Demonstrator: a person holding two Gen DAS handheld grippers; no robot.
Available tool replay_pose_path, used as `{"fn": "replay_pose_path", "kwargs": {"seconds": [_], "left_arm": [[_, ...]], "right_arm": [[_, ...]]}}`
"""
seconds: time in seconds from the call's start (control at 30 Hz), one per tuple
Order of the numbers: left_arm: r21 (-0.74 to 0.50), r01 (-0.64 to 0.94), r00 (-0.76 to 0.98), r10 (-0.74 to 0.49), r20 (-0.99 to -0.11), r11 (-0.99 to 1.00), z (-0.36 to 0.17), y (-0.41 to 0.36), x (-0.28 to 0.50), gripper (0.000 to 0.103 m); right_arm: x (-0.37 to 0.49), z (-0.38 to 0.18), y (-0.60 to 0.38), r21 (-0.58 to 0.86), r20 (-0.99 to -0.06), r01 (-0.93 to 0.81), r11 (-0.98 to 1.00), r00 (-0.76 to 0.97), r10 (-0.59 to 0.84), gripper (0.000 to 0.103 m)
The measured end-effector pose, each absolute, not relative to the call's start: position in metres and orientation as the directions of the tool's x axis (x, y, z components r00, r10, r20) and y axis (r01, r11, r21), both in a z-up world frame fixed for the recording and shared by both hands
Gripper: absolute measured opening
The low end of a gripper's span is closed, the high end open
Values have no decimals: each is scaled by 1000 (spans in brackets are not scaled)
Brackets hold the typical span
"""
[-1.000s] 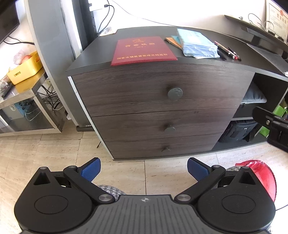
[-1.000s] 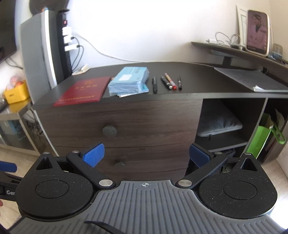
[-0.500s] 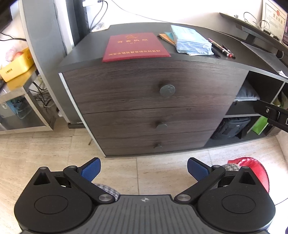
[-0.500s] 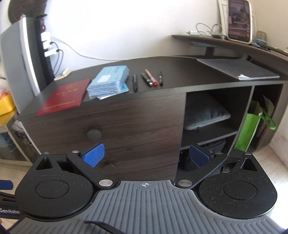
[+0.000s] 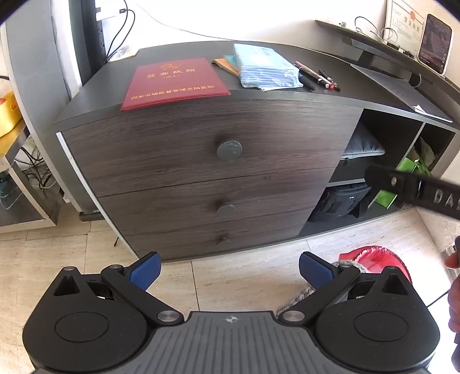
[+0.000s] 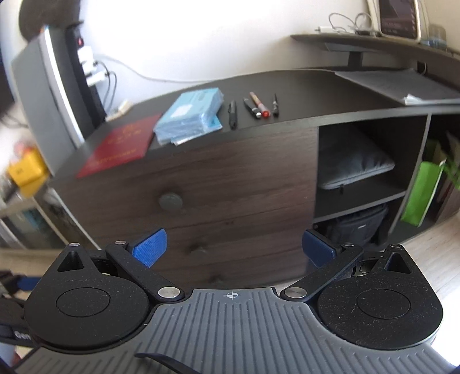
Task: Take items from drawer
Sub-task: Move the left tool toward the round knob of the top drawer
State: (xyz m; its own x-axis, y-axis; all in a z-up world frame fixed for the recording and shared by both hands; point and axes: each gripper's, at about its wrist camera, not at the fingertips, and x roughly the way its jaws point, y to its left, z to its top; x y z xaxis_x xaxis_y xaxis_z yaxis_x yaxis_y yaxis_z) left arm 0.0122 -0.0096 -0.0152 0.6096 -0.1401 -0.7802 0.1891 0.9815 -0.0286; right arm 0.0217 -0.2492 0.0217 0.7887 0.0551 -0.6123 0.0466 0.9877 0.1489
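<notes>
Dark wood cabinet point(image 5: 201, 161), three closed drawers point(image 5: 212, 201)

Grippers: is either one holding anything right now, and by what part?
Nothing is held. The left gripper and right gripper are both open with nothing between their fingers, short of the closed drawers.

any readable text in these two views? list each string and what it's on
"营业执照": gold title on the red folder atop the drawer cabinet.
Gold line along that folder's lower edge: too small to read surely.
"DA", cut off by the frame edge: on the right claw, seen from the left wrist.
"Ge", cut off: on the black part at the right wrist view's left edge.
Framed certificate and phone screen: unreadable.
</notes>
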Motion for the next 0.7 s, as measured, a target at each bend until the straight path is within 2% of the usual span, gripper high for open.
{"fn": "replay_pose_path", "kwargs": {"seconds": [0.07, 0.17, 0.23, 0.3, 0.5, 0.6, 0.7], "left_arm": [[-31, 187, 619, -142, -772, 982, -17, -11, 17, 102], [-32, 166, 633, -131, -763, 986, -21, -13, 28, 102], [-1, 146, 644, -96, -759, 989, -26, -16, 37, 99], [21, 140, 642, -75, -763, 990, -32, -19, 48, 92], [-30, 131, 583, -101, -806, 991, -51, -18, 80, 91], [-84, 114, 583, -135, -801, 990, -57, -16, 94, 91], [-82, 103, 606, -128, -785, 991, -62, -17, 109, 92]], "right_arm": [[23, 22, -247, 98, -611, 38, 994, 791, 30, 103], [31, 18, -250, 94, -637, 38, 995, 770, 30, 103], [39, 14, -251, 93, -663, 41, 995, 748, 31, 103], [47, 11, -255, 67, -669, 51, 996, 743, 7, 102], [73, 5, -271, 37, -648, 70, 997, 761, -30, 102], [87, 1, -278, 37, -646, 70, 997, 763, -30, 102], [100, -3, -284, 30, -642, 68, 997, 766, -33, 102]]}}
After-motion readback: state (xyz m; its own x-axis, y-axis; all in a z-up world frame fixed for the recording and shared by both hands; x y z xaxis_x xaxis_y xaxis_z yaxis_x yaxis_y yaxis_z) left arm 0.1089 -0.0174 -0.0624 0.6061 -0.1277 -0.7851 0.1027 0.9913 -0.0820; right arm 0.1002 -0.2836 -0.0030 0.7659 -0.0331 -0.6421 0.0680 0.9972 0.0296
